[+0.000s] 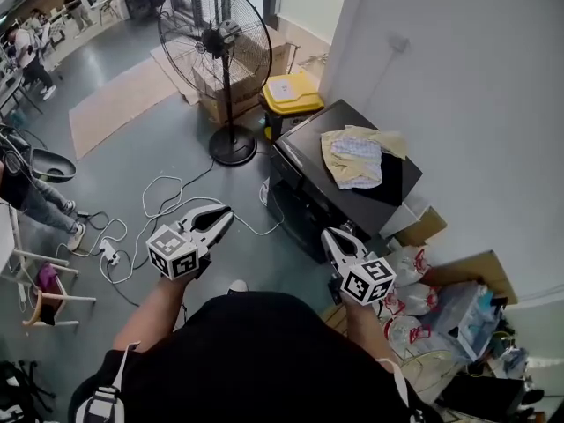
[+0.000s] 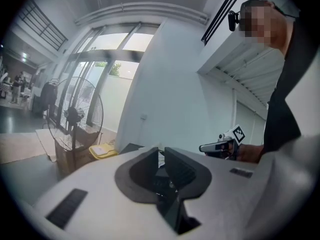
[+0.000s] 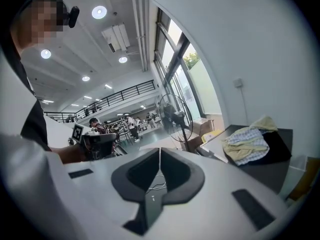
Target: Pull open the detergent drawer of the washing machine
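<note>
**Plainly, nothing was gripped**

The grey left gripper and grey right gripper were held with jaws together, nothing between them. The black box-shaped washing machine was seen just ahead of the right gripper, a crumpled yellow and checked cloth laid on top. Its detergent drawer could not be made out.
</note>
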{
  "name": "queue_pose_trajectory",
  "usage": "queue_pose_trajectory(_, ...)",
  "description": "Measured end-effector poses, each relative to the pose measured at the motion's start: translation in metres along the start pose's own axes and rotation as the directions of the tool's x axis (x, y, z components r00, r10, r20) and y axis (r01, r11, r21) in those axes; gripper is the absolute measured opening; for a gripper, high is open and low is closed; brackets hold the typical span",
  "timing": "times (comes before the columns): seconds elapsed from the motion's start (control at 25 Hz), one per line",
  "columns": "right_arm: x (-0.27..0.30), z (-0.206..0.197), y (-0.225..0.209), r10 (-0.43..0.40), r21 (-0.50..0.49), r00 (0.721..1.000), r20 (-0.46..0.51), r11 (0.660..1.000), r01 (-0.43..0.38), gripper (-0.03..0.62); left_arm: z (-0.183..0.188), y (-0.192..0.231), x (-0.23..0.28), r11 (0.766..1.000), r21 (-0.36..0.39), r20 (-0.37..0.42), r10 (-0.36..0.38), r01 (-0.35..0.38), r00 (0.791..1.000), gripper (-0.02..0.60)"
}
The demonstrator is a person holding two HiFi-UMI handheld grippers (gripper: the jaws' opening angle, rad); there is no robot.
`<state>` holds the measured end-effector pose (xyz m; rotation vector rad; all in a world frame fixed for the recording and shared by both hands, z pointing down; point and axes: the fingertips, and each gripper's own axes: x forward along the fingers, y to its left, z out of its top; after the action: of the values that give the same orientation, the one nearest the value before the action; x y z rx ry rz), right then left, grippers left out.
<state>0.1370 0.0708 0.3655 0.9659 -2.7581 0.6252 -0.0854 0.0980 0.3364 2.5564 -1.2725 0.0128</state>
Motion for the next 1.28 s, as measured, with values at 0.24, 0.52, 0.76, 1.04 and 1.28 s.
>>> queue_pose_trajectory(0.24,0.033,0.004,-0.008,-0.055,0.018,0.998,-0.005,0.998,0.055,0.011,0.004,0.042,0.015,0.999,-0.009,-0.022,-0.050,0.050,0.999,0.048)
queue_pose_trajectory(0.52,0.067,0.003,-0.010,-0.106,0.032,0.994,-0.015,0.994,0.106,0.011,0.003,0.083,0.028,0.994,-0.023,-0.044,-0.106,0.105,0.993,0.047)
queue_pose_trajectory(0.76,0.090,0.003,-0.008,-0.157,0.037,0.987,-0.029,0.987,0.158,0.011,0.005,0.112,0.035,0.987,-0.033,-0.048,-0.158,0.156,0.986,0.048)
queue_pose_trajectory(1.04,0.114,-0.005,0.002,-0.207,0.039,0.976,-0.066,0.977,0.210,0.011,-0.004,0.145,0.030,0.979,-0.055,-0.072,-0.201,0.198,0.977,0.048)
queue_pose_trajectory(1.28,0.126,-0.015,0.005,-0.237,0.048,0.967,-0.096,0.969,0.242,0.011,-0.012,0.167,0.021,0.977,-0.074,-0.081,-0.208,0.202,0.975,0.048)
